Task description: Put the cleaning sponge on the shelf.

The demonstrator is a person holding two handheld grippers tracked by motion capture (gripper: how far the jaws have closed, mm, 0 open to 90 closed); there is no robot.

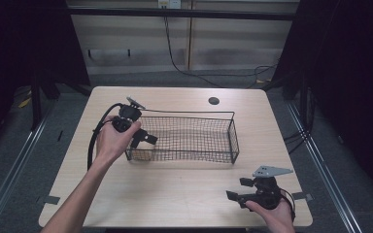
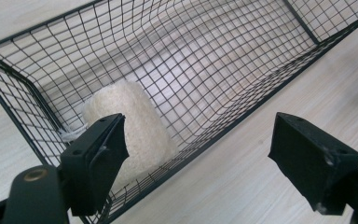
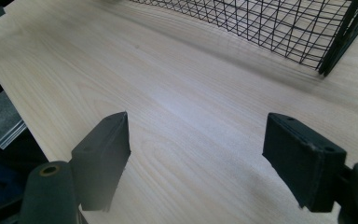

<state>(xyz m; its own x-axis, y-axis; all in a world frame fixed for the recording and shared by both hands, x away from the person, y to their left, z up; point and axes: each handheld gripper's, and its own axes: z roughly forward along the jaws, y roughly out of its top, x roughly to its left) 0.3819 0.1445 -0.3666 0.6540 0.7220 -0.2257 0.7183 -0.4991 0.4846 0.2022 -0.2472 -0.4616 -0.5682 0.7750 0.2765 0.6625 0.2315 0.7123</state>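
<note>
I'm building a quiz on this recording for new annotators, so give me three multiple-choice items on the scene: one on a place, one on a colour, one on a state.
1. Where does the white fibrous roll lie?
A. on the bare table beside the basket
B. inside the wire basket, in a corner
C. between the right tool's jaws

2. What colour is the basket's wire?
A. black
B. red
C. white

3. How do the jaws of the left tool stand?
A. shut on the roll
B. shut on the basket rim
C. wide apart, holding nothing

Answers: 1 B, the left gripper view shows the roll behind the mesh where two walls meet. 2 A, the mesh is black in each view. 3 C, bare table shows between the jaws.
</note>
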